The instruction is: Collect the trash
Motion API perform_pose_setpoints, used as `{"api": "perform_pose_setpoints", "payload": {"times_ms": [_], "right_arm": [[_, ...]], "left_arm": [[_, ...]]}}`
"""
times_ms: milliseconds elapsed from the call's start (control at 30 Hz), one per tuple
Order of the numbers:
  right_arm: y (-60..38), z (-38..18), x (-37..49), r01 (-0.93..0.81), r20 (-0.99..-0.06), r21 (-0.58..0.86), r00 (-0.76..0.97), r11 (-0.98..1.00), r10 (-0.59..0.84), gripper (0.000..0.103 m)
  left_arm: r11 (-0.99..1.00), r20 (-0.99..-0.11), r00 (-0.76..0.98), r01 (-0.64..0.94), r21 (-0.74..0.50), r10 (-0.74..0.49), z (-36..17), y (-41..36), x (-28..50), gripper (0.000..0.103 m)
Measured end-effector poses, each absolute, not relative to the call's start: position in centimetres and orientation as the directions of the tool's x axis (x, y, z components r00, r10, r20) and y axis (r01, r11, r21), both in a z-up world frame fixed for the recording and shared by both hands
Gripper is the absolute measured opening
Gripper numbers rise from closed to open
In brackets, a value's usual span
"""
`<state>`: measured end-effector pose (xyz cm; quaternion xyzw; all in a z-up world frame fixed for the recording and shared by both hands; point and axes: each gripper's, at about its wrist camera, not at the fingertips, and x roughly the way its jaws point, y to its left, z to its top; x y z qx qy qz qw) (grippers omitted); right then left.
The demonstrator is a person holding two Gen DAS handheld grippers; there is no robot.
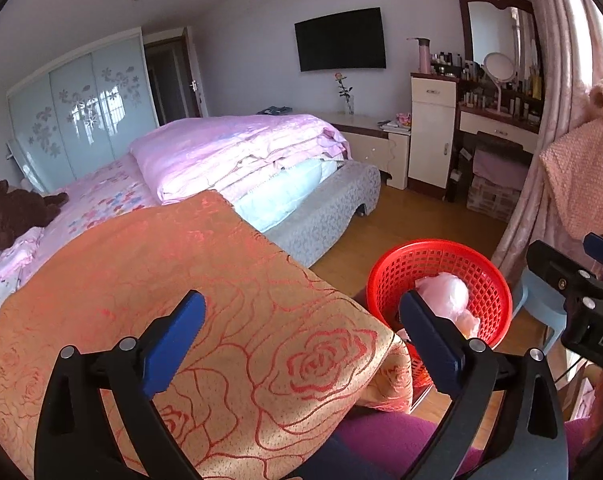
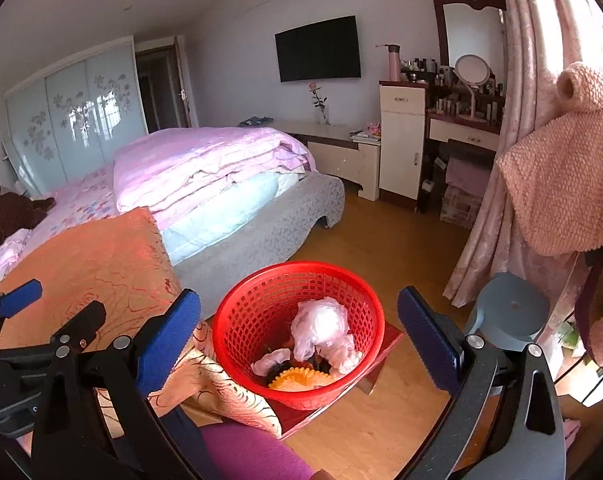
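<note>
Nearest to you, at the bottom of each wrist view, both tools stand released. The left gripper point(image 1: 301, 316) has its blue fingers point(image 1: 173, 344) spread wide over an orange rose-patterned quilt point(image 1: 205, 300), with nothing between them. The right gripper point(image 2: 299, 316) is likewise spread, and its fingers point(image 2: 167, 344) frame the red basket point(image 2: 261, 300) without touching it. Across your lap at the lower edge lies a purple garment point(image 2: 253, 456).

The task's thing, the trash point(image 2: 321, 332), lies inside the basket at lower centre of the right view: crumpled clear plastic bags over a scrap of white paper and a yellow ridged object. In the left view the basket point(image 1: 441, 260) sits at lower right, partly behind the right-hand finger. It stands on a low red surface point(image 2: 389, 340), probably a stool, so that it is within easy reach from your seat. Empty fingers over a filled basket suggest that this piece is delivered.

Just right of the basket stands a pale blue stool point(image 2: 509, 312). Beyond lies the wooden floor point(image 2: 381, 232), then the bed point(image 2: 261, 232) with a folded pink duvet point(image 2: 205, 160) at centre left. A pink knitted garment point(image 2: 561, 184) hangs by the curtain at the right. Farthest back are the television point(image 2: 317, 48), the dressing table point(image 2: 465, 128) and the wardrobe point(image 2: 73, 116) at upper left.
</note>
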<state>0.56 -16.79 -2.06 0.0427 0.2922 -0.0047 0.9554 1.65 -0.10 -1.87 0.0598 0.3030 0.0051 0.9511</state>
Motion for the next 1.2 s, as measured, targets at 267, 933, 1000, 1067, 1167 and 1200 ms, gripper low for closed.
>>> {"api": "perform_pose_setpoints", "payload": {"times_ms": [267, 933, 1000, 1067, 1167, 1200], "right_arm": [[-17.3, -2.2, 0.6, 0.055, -0.561, 0.098, 0.828, 0.994, 0.01, 0.096], [-17.4, -2.9, 0.8, 0.053, -0.578, 0.105, 0.816, 0.993, 0.017, 0.096], [-17.3, -3.0, 0.7, 0.054, -0.58, 0.106, 0.815, 0.993, 0.017, 0.096], [-17.4, -3.0, 0.8, 0.054, -0.582, 0.106, 0.813, 0.993, 0.018, 0.096], [-17.5, -3.0, 0.9, 0.051, -0.584, 0.107, 0.811, 0.993, 0.021, 0.096], [-17.5, -3.0, 0.9, 0.051, -0.585, 0.107, 0.811, 0.993, 0.022, 0.096]], "left_arm": [[0.994, -0.578, 0.814, 0.018, 0.108, 0.048, -2.3, 0.2, 1.3, 0.094], [0.994, -0.585, 0.81, 0.01, 0.106, 0.054, -2.8, 0.7, 1.1, 0.094], [0.994, -0.585, 0.81, 0.012, 0.107, 0.053, -2.8, 0.7, 1.2, 0.094], [0.994, -0.585, 0.809, 0.012, 0.107, 0.053, -2.8, 0.7, 1.1, 0.094], [0.994, -0.585, 0.809, 0.011, 0.106, 0.054, -2.8, 0.7, 1.2, 0.094], [0.994, -0.586, 0.809, 0.011, 0.105, 0.053, -2.8, 0.7, 1.1, 0.094]]}}
